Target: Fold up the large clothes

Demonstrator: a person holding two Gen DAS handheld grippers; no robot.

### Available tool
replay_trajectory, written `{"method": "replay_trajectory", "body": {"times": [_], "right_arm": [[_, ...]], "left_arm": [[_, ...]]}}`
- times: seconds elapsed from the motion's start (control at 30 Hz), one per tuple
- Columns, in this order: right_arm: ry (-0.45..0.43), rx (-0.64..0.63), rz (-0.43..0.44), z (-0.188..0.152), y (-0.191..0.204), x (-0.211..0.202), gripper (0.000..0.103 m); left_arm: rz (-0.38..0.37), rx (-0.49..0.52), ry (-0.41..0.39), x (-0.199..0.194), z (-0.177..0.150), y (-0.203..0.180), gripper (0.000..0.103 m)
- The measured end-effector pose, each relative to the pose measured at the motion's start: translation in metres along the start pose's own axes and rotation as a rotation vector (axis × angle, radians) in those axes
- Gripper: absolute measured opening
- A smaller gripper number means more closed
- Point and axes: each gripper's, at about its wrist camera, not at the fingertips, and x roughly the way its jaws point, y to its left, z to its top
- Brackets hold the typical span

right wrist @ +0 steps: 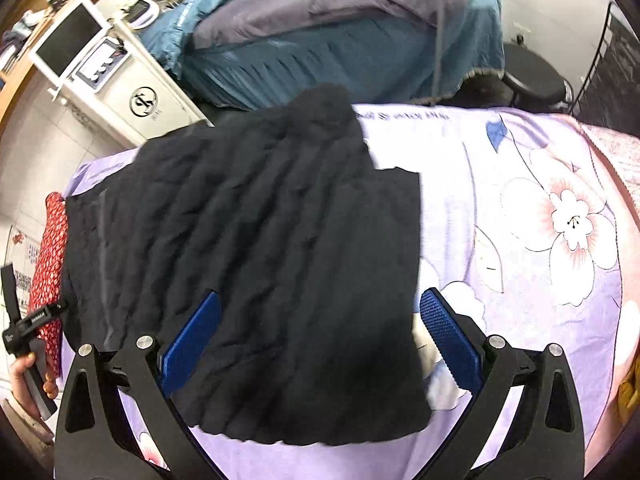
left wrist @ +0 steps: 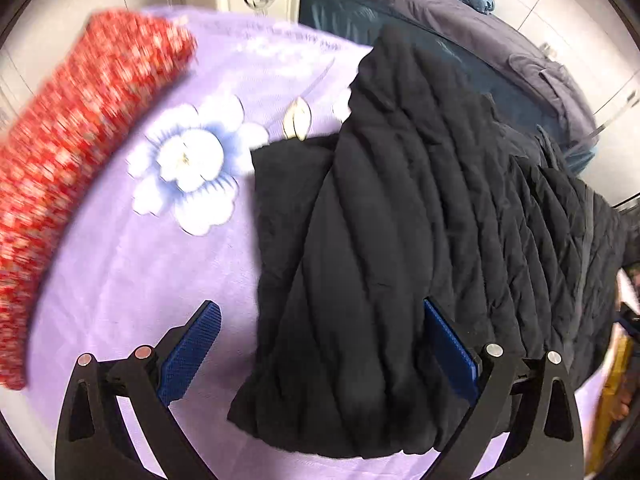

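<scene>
A large black quilted jacket (left wrist: 400,240) lies folded over itself on a lilac flowered bedsheet (left wrist: 140,272); it also shows in the right wrist view (right wrist: 260,248). My left gripper (left wrist: 320,344) is open, blue pads wide apart, hovering over the jacket's near edge with nothing held. My right gripper (right wrist: 320,336) is open too, its pads straddling the jacket's near right corner just above the cloth. The left hand-held gripper (right wrist: 24,332) shows at the left edge of the right wrist view.
A red patterned cloth (left wrist: 80,152) lies at the sheet's left edge. A second bed with teal and grey-purple covers (right wrist: 340,32) stands behind. A white cabinet (right wrist: 120,92) with a screen stands beside it. A black stool (right wrist: 532,76) is at the back right.
</scene>
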Motion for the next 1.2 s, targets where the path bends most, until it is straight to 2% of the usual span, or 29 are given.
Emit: {"method": "replay_trajectory", "body": {"times": [0.1,0.23,0.3,0.47,0.6,0.77,0.97,1.07,1.2], "right_arm": [[0.030,0.007,-0.009,0.010,-0.018,0.011,0.098],[0.129,0.002,0.018,0.007,-0.034,0.034,0.098],[0.180,0.024,0.079,0.006,-0.042,0.047,0.098],[0.267,0.134,0.237,0.005,-0.065,0.076,0.098],[0.273,0.133,0.296,0.005,-0.070,0.086,0.098],[0.281,0.099,0.377,0.025,-0.062,0.096,0.098],[0.269,0.117,0.354,0.027,-0.055,0.104,0.098],[0.240,0.132,0.316,0.019,-0.052,0.095,0.092],[0.205,0.173,0.312,0.009,-0.044,0.081,0.061]], "left_arm": [[-0.072,-0.029,0.058,0.015,0.005,0.012,0.098],[-0.179,-0.092,0.142,0.035,0.009,0.027,0.098],[-0.236,-0.130,0.178,0.045,0.008,0.034,0.098],[-0.299,-0.116,0.218,0.055,0.010,0.042,0.098],[-0.327,-0.079,0.254,0.064,0.018,0.045,0.098],[-0.335,-0.039,0.271,0.071,0.031,0.038,0.098],[-0.320,-0.049,0.239,0.075,0.038,0.034,0.098],[-0.317,-0.060,0.212,0.070,0.033,0.026,0.098],[-0.344,-0.093,0.202,0.065,0.028,0.022,0.093]]}}
